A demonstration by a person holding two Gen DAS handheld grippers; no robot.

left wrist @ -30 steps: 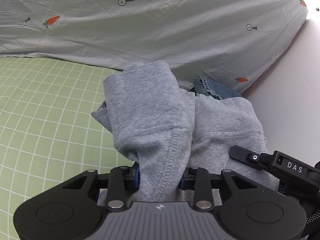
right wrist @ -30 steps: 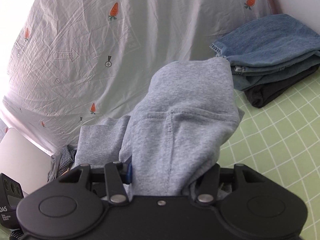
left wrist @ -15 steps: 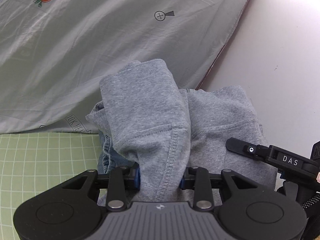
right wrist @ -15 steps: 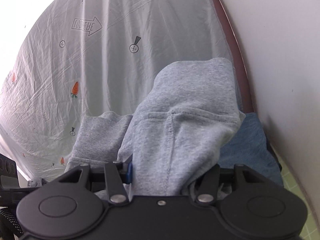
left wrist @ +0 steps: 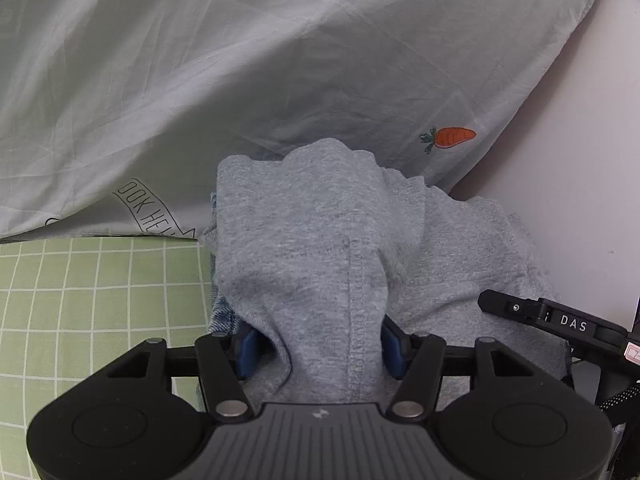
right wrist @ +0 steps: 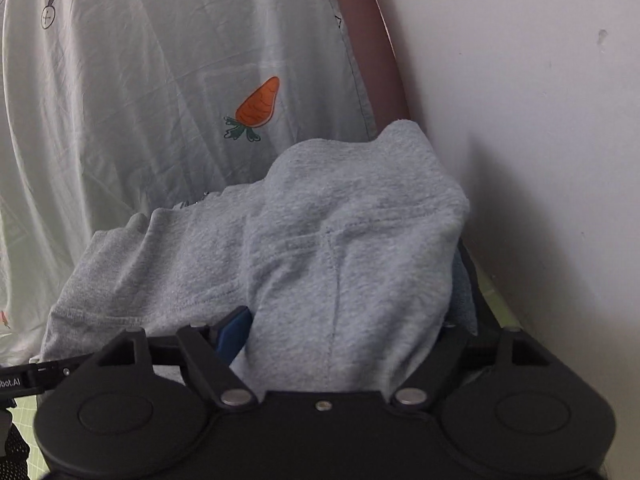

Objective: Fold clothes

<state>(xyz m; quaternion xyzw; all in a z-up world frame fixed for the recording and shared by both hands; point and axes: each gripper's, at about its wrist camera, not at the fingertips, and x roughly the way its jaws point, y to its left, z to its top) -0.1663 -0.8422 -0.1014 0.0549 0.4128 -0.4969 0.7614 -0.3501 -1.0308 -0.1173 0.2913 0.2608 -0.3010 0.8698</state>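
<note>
Left gripper (left wrist: pixel 320 344) low in the left wrist view, jaws opening, blue pads (left wrist: pixel 246 350) standing off either side of a bunched fold of the grey sweatshirt (left wrist: pixel 312 248) — cloth still between them, a slim gap showing at the left pad, the right pad just beside the stitched seam. Right gripper (right wrist: pixel 340 332) likewise opening, the same grey garment humped up between its fingers; left blue pad (right wrist: pixel 232 330) visibly clear of the fabric, the far finger hidden under the drape, so contact there cannot be told.

Sweatshirt folded into a thick bundle, lying at the edge of the bed hard by the white wall (left wrist: pixel 580 160), its far end against the pale pillowcase (left wrist: pixel 240 80) printed with an orange carrot (left wrist: pixel 450 138) and a lettered arrow. Denim (left wrist: pixel 222 312) peeking out beneath the grey bundle on its left side in the left wrist view — sweatshirt resting on top of it. Blue cloth also showing under the right edge of the bundle in the right wrist view, with something dark below that.

Green checked sheet (left wrist: pixel 92 300) spread to the left of the pile. Dark red bed frame (right wrist: pixel 372 40) rising between pillowcase and wall.
</note>
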